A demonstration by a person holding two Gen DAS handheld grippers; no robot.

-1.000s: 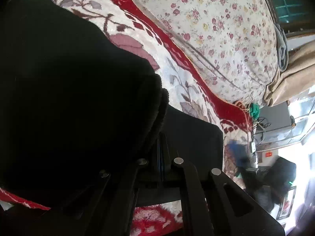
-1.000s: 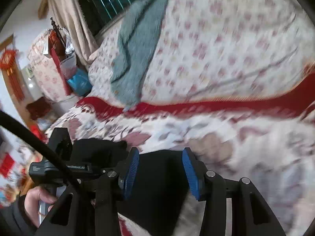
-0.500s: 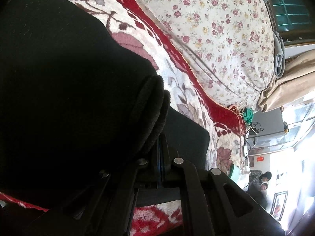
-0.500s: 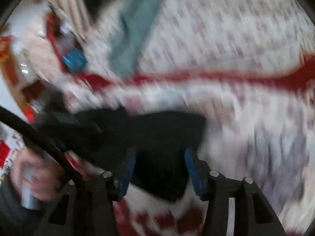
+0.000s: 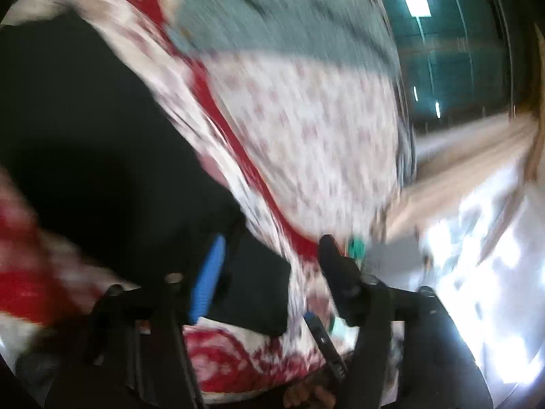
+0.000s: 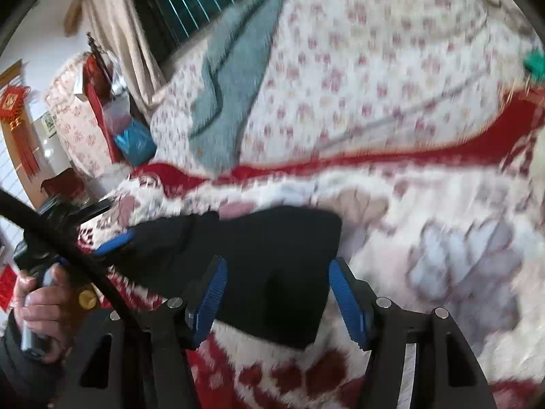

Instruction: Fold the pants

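Right wrist view shows the right gripper (image 6: pixel 277 301) with its jaws spread wide and nothing between the blue pads (image 6: pixel 347 301); they hang just above the near edge of the black pants (image 6: pixel 272 266). That folded stack lies flat on the red-and-white blanket (image 6: pixel 460 255) in the lower middle of the frame, its right edge straight and its upper right corner square. Bare blanket stretches to the right of that edge and below it. On the left, the left gripper (image 6: pixel 112 243) shows one blue pad at the pants' left end, held by the person's hand (image 6: pixel 44 306) in the lower left corner, with a black cable (image 6: pixel 68 248) crossing in front. Beyond the blanket's red border lies a floral quilt (image 6: pixel 391 78), a grey-green towel (image 6: pixel 231 95) draped over it in the upper middle.

Left wrist view is heavily smeared. Its gripper (image 5: pixel 269 272) has its jaws wide apart and gripping nothing; the blue pad (image 5: pixel 207 279) stands over the dark cloth, the other finger over the blanket (image 5: pixel 238 351). Pants (image 5: pixel 102 156) fill the left half as a black mass, with a thinner flat corner reaching the lower middle. Open bedding runs up and to the right of it.
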